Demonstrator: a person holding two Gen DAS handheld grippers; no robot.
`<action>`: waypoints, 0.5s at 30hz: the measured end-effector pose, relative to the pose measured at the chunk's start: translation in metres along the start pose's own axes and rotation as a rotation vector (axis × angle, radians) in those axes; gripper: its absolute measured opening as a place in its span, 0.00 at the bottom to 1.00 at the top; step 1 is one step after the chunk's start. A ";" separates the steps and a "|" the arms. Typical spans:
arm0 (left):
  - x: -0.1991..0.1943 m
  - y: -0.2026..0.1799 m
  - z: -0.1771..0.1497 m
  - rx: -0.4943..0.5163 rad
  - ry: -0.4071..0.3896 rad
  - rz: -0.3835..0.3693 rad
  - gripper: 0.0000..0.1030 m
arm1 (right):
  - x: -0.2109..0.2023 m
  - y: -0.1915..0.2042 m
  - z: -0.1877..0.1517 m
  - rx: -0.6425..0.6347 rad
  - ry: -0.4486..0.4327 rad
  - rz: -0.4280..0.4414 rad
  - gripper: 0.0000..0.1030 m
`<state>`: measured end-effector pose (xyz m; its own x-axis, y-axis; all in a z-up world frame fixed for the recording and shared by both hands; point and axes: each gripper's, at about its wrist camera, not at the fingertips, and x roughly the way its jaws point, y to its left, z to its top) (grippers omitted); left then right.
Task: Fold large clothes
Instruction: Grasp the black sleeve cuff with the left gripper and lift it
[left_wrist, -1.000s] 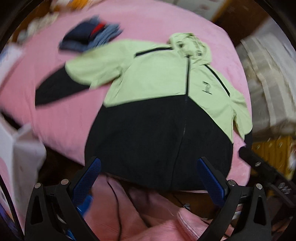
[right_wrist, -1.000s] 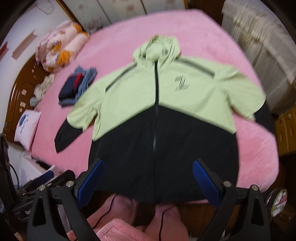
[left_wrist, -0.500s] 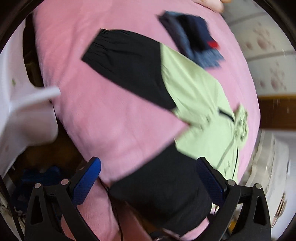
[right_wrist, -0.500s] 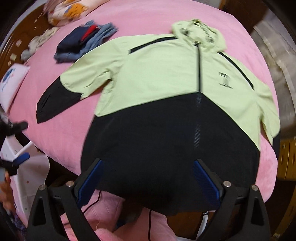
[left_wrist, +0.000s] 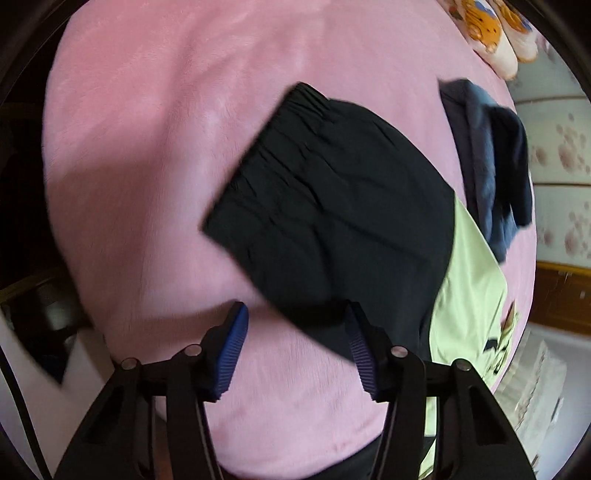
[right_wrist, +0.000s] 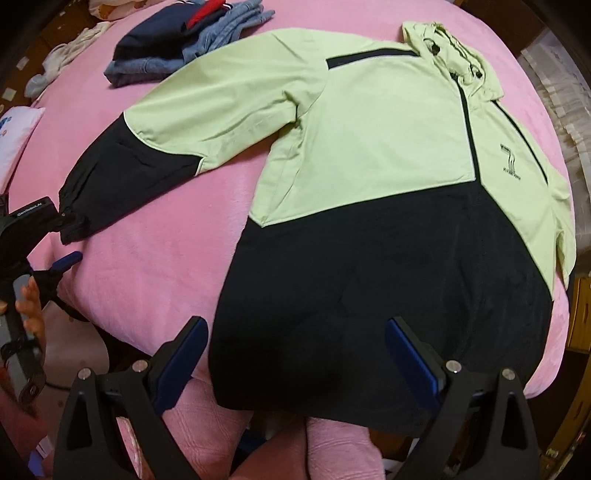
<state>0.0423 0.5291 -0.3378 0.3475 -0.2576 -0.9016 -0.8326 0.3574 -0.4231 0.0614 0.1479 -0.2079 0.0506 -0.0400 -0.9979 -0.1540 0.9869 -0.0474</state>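
Observation:
A hooded jacket (right_wrist: 369, 147), light green above and black below, lies flat and zipped on the pink bed cover (right_wrist: 166, 240). Its left sleeve ends in a black cuff (left_wrist: 325, 199), also seen at the bed's edge as the cuff (right_wrist: 85, 206). My left gripper (left_wrist: 295, 325) hovers at this cuff with its jaws closing; a corner of the black cloth lies between them, and the pads do not press on it. From the right wrist view the left gripper (right_wrist: 68, 240) sits at the cuff's end. My right gripper (right_wrist: 295, 325) is open above the black hem.
A folded pile of navy and blue clothes (right_wrist: 184, 40) lies beyond the sleeve, the same pile (left_wrist: 487, 158) close to the green part. Patterned pillows (left_wrist: 495, 33) sit at the head. A person's hand (right_wrist: 31, 306) holds the left tool. Wooden furniture (right_wrist: 580, 314) stands right.
The left gripper swung down from over the jacket body to the black sleeve cuff, and its jaws narrowed. The right gripper sank closer to the jacket's hem, still wide.

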 end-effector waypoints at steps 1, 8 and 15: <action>0.003 0.002 0.005 -0.005 -0.010 -0.007 0.50 | 0.003 0.003 0.000 0.009 0.008 0.002 0.94; 0.008 -0.006 0.022 -0.010 -0.079 -0.015 0.15 | 0.018 0.010 -0.001 0.051 0.037 0.011 0.94; -0.032 -0.052 0.012 0.193 -0.196 -0.028 0.09 | 0.018 0.003 -0.002 0.097 -0.005 0.033 0.93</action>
<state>0.0794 0.5295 -0.2876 0.4617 -0.0983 -0.8816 -0.7305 0.5217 -0.4407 0.0601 0.1502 -0.2266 0.0522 -0.0063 -0.9986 -0.0598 0.9982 -0.0094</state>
